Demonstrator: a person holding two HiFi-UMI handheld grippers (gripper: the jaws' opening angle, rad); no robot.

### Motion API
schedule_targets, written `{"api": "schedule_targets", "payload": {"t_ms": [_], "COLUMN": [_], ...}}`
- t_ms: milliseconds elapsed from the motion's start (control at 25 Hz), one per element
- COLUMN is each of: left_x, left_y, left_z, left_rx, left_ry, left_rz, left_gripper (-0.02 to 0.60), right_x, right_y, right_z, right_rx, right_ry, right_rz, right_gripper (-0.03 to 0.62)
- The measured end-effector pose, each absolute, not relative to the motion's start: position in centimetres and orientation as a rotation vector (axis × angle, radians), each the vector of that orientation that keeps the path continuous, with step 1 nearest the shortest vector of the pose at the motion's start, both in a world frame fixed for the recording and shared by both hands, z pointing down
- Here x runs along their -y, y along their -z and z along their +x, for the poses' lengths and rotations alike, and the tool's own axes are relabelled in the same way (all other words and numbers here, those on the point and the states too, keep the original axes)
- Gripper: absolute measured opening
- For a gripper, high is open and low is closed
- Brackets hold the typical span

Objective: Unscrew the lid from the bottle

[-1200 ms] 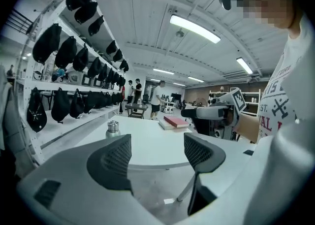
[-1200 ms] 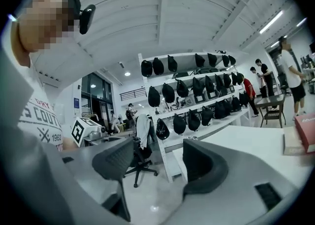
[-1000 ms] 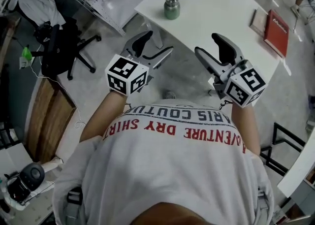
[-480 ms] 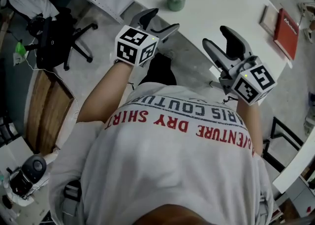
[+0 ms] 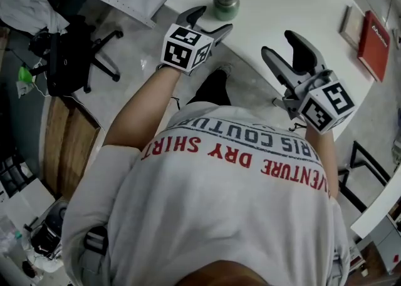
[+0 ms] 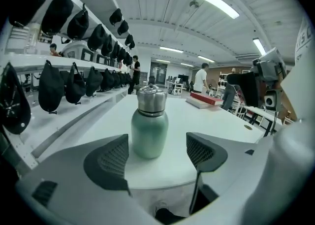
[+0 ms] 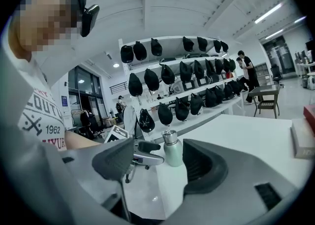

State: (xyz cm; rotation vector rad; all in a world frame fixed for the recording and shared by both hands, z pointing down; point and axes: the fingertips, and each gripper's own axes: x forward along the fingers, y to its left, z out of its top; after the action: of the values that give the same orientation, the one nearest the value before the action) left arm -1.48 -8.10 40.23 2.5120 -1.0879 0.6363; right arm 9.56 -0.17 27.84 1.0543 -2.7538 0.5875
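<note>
Nothing was gripped yet at this point. My left claw [image 5: 212, 19] hung wide open and empty at the near-left edge of the white table [image 5: 282, 3]. The small green metal bottle [image 6: 149, 133] stood upright just past the jaw tips, roughly in the gap but a touch toward the left jaw. Its silver screw lid [image 6: 151, 98] was on, so no unscrewing had happened. My right claw [image 5: 282, 50] was open and empty too, off to the right at the table's near edge and well apart from the bottle.

Here's how I figured it should go. The bottle looked short, round and smooth, so I reckoned it would just spin or slide if only the lid got twisted. The plan was to send the left claw in low and centre it first, because that left jaw looked likely to nudge the bottle on the way in. With the bottle so near the table edge, a tip could have sent it off. The pads needed to close square across the green body, below the shoulder and not on the steel top, and squeeze firmly. Only then would the right claw come over, take the lid across its width and turn it while the left held. The red book [image 5: 371, 34] on the far right wasn't in the way.
</note>
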Motion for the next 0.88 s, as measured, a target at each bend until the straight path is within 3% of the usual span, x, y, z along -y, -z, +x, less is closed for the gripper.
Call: {"api": "schedule_targets", "payload": {"t_ms": [880], "left_x": [12.3], "left_y": [-42.5], "left_z": [1.4], "left_rx": [0.829], "left_ry": [-0.662], "left_rz": [2.688], "left_gripper": [0.370], "right_x": [6.9], "right_y": [-31.8], "right_z": [6.6], "right_rx": [2.712], "right_ry": [-0.661], "right_rz": [0.979], "right_gripper": [0.295]}}
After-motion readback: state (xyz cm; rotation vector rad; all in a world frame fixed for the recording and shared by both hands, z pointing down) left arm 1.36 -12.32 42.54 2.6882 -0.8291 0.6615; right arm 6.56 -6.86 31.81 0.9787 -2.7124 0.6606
